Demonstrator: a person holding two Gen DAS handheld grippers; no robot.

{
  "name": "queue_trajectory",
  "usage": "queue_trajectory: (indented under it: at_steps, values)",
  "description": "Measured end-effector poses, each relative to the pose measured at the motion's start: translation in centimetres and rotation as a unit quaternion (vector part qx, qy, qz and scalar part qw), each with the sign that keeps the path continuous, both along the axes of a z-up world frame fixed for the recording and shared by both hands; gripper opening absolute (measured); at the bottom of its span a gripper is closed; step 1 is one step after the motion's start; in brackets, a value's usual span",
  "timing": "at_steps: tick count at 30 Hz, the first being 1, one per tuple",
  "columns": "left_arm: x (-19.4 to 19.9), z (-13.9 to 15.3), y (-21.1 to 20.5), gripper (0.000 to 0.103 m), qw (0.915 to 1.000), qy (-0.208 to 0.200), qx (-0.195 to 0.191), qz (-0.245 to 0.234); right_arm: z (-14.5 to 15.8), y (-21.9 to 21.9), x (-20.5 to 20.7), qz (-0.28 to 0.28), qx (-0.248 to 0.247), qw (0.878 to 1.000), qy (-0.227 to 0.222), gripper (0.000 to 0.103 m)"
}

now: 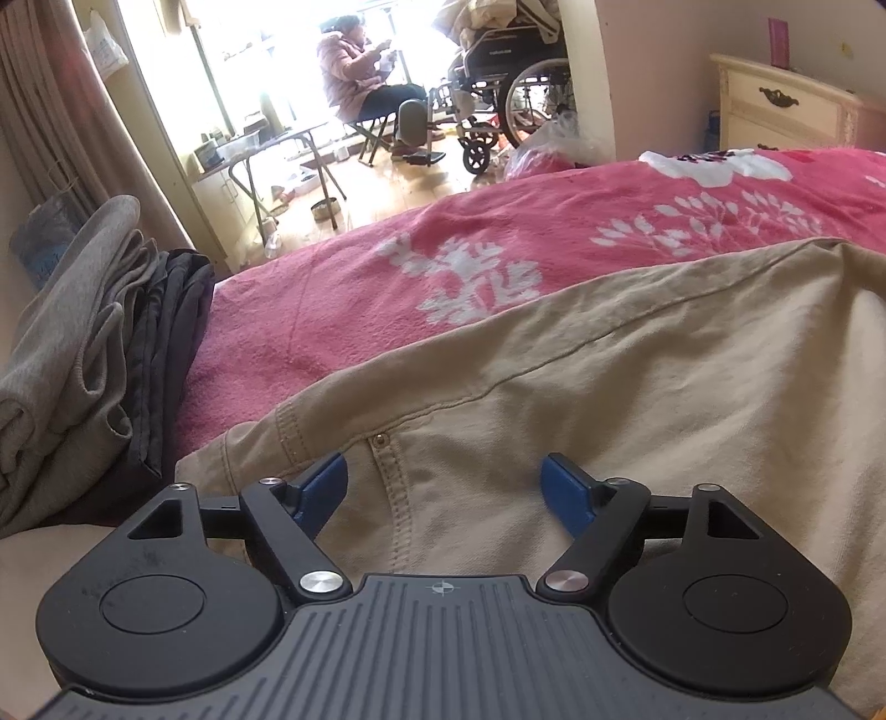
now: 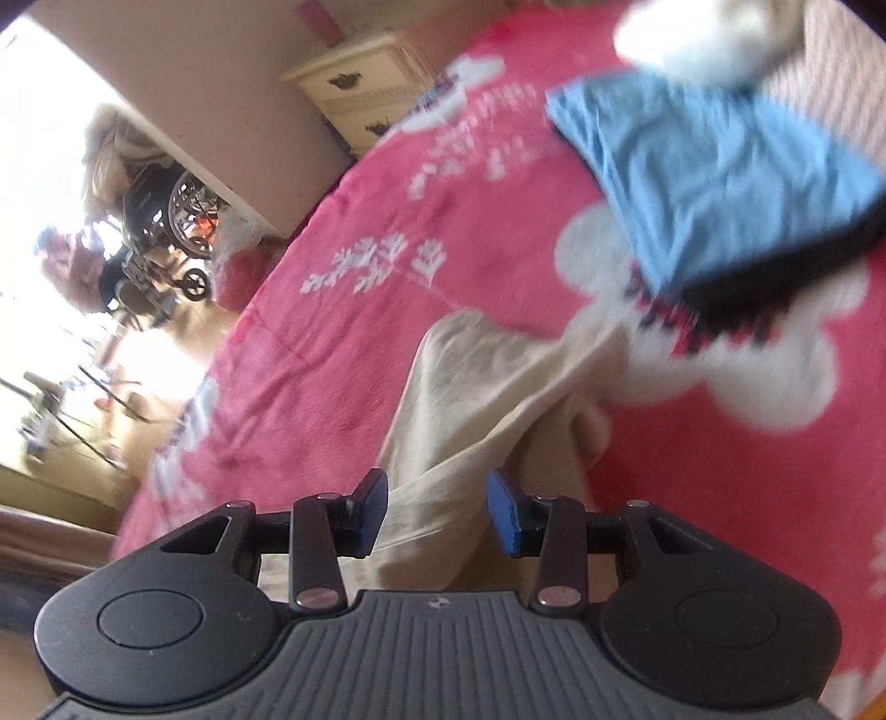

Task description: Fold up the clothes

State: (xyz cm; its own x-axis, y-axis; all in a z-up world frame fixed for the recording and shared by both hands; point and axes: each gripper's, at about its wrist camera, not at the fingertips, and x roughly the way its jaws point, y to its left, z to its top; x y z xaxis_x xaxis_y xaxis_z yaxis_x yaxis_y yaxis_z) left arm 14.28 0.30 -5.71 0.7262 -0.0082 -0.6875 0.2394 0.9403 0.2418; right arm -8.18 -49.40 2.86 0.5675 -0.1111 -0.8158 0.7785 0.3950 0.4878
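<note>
Lying across the pink floral blanket (image 1: 343, 310), the beige trousers (image 1: 637, 387) fill the 3 o'clock side of the left view. The left gripper (image 1: 446, 490) hovers over them, fingers spread, nothing between. The right gripper (image 2: 437, 507) pinches a fold of them.

Bed covered by pink blanket (image 1: 343, 310) with white floral print; cream nightstand (image 1: 781, 105) with dark drawer pull against pale pink wall (image 1: 664, 72); wide opening onto sunlit room, window (image 1: 277, 50) blown out by daylight; wood floor (image 1: 398, 183); wheelchair (image 1: 509, 105) piled with bedding; person (image 1: 360, 72) seated on folding stool; folding table (image 1: 277, 149) nearby; beige curtain (image 1: 39, 88) at left.
</note>
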Motion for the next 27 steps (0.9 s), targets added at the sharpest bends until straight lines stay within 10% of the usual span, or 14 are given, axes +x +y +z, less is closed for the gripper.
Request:
queue_trajectory:
  at_steps: [6, 10, 18, 27]
  values:
    - [0.0, -0.1, 0.1, 0.083, 1.0, -0.003, 0.001, 0.002, -2.8, -0.6, 1.0, -0.023, 0.015, 1.0, 0.007, 0.037]
    - [-0.1, -0.2, 0.1, 0.084, 1.0, -0.006, 0.002, 0.0, -3.4, -0.6, 1.1, -0.032, 0.003, 0.999, -0.001, 0.005]
    - [-0.1, -0.3, 0.1, 0.088, 0.9998, -0.016, 0.008, -0.001, 1.8, 0.1, 3.2, 0.005, -0.118, 0.991, -0.058, 0.003]
    - [0.0, -0.5, -0.1, 0.092, 0.9996, -0.024, 0.017, -0.003, 4.1, -3.9, 12.8, 0.021, -0.217, 0.976, -0.019, 0.003]
